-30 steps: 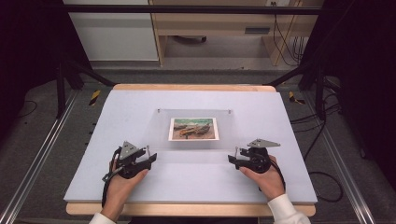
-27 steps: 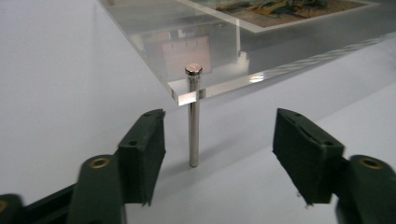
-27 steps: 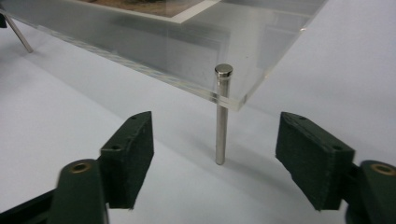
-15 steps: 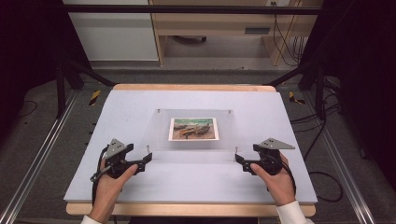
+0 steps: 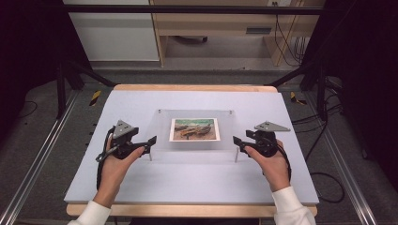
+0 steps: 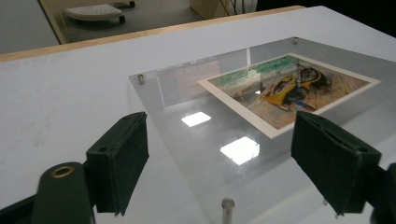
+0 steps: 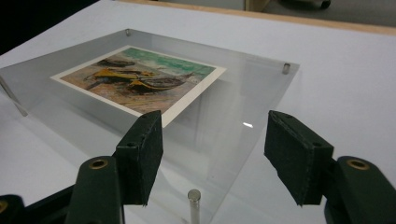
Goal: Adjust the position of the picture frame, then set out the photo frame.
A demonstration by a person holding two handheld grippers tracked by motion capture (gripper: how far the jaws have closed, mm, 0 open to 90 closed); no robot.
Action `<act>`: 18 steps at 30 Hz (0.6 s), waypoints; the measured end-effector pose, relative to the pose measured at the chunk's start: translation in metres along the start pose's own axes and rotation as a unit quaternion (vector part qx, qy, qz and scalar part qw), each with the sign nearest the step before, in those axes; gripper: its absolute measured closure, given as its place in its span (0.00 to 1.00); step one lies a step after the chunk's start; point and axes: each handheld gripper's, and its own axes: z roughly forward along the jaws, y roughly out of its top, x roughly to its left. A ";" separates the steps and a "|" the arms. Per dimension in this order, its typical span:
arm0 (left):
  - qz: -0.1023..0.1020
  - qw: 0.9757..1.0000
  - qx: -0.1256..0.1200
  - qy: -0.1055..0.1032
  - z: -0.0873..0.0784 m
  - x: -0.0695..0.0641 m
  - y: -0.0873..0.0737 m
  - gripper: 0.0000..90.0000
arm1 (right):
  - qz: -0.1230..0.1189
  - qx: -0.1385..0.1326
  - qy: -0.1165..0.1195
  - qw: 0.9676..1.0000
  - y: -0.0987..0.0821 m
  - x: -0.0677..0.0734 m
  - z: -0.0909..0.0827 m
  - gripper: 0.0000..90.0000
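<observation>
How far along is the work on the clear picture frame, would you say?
Done: the picture sits in the clear frame. In hand: left gripper and right gripper each straddle a near corner, jaws have just been closing, pads not pressing. Left, probably: grip and lift.

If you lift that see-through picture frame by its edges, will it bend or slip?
The clear frame looks like a stiff, flat sheet, so it probably won't flop. Its glossy surface shows bright reflections, so it may be slippery between the pads. It stands on thin metal pins, so a sideways push could tip or slide it.
</observation>
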 end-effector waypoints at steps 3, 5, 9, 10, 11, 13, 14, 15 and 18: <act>-0.018 1.000 0.009 -0.011 0.011 0.003 -0.004 0.22 | 0.012 0.020 0.003 1.000 -0.004 -0.002 0.013 0.41; -0.022 1.000 0.010 -0.014 0.012 0.004 -0.006 0.21 | 0.017 0.026 0.006 1.000 -0.009 -0.004 0.016 0.40; -0.026 0.999 0.018 -0.009 0.015 0.003 -0.014 0.19 | 0.028 0.037 0.014 0.999 -0.014 -0.008 0.020 0.38; -0.029 0.999 0.023 -0.010 0.016 0.004 -0.017 0.18 | 0.032 0.038 0.017 0.999 -0.015 -0.009 0.021 0.37; -0.029 0.999 0.023 -0.010 0.016 0.004 -0.017 0.18 | 0.032 0.038 0.017 0.999 -0.015 -0.009 0.021 0.37; -0.042 0.999 0.029 -0.014 0.018 0.006 -0.021 0.18 | 0.040 0.043 0.021 0.998 -0.015 -0.008 0.022 0.37; -0.050 0.998 0.031 -0.017 0.019 0.007 -0.022 0.18 | 0.039 0.045 0.022 0.998 -0.016 -0.008 0.023 0.36; -0.055 0.998 0.034 -0.019 0.020 0.008 -0.023 0.18 | 0.042 0.048 0.024 0.998 -0.016 -0.007 0.024 0.36; -0.072 0.996 0.042 -0.034 0.022 0.010 -0.025 0.17 | 0.054 0.051 0.034 0.997 -0.017 -0.008 0.026 0.36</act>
